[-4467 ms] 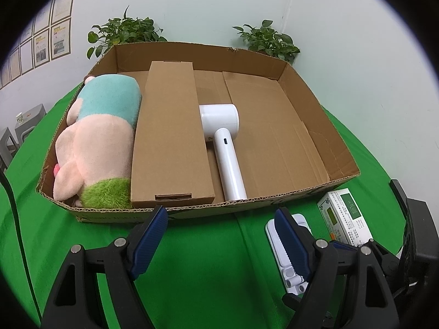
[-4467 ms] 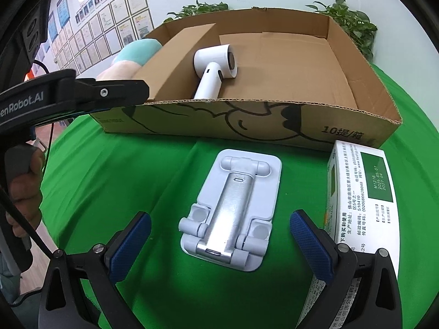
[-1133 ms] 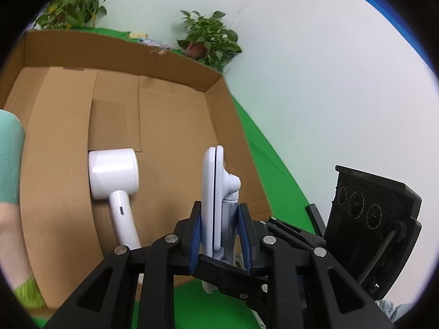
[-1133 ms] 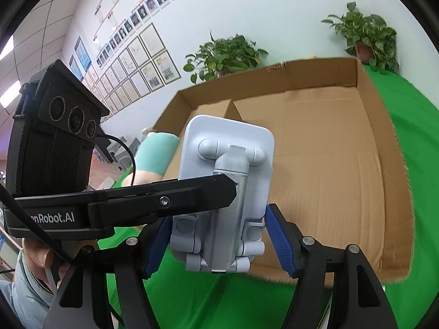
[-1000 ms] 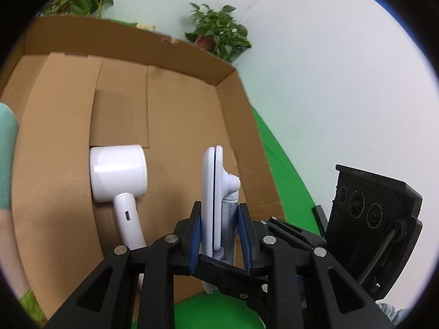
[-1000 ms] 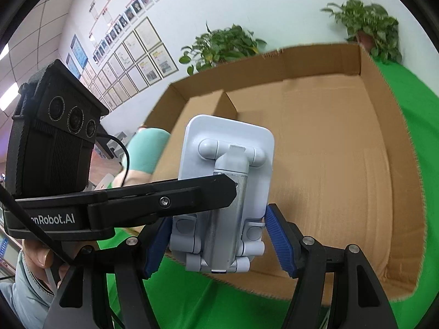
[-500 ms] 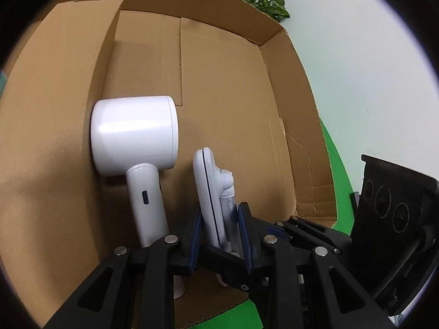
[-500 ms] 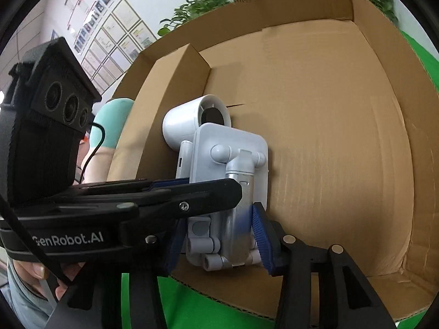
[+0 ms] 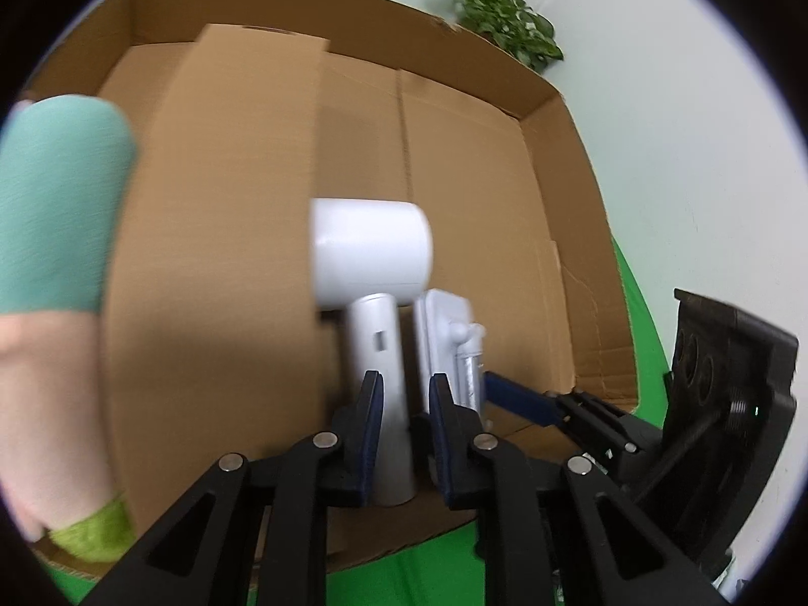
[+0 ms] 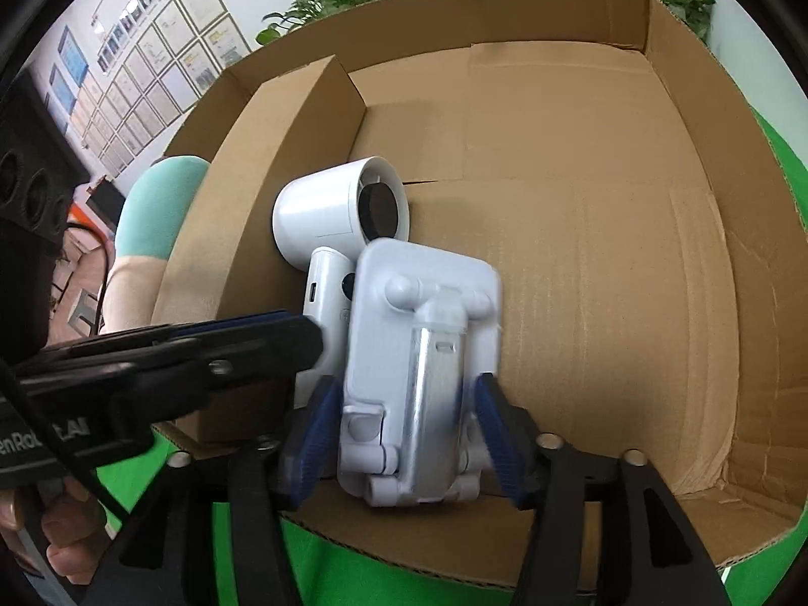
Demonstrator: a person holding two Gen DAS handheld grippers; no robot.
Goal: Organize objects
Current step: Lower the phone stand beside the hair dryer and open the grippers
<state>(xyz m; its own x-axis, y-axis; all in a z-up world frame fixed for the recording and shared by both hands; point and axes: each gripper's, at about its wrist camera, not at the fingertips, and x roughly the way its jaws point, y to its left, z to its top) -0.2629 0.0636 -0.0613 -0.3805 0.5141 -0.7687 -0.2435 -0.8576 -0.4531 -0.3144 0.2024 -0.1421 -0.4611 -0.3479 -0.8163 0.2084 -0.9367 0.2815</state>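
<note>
A white folding phone stand (image 10: 421,379) stands on edge inside the big cardboard box (image 10: 581,252), right of the white hair dryer (image 10: 338,222). My right gripper (image 10: 404,437) is shut on the stand's lower sides. In the left wrist view the stand (image 9: 449,333) sits just right of my left gripper (image 9: 404,414), whose jaws stand slightly apart over the hair dryer's handle (image 9: 381,353), holding nothing. The right gripper's blue finger (image 9: 520,396) shows beside the stand.
A long cardboard carton (image 9: 217,252) lies left of the hair dryer, and a plush toy (image 9: 45,262) lies at the box's left side. The box floor right of the stand is bare cardboard. Green cloth (image 10: 353,575) covers the table. Potted plants (image 9: 505,25) stand behind.
Both grippers brought the stand down into the box beside the hair dryer. My left gripper has let go of it and shifted left; the right still grips it.
</note>
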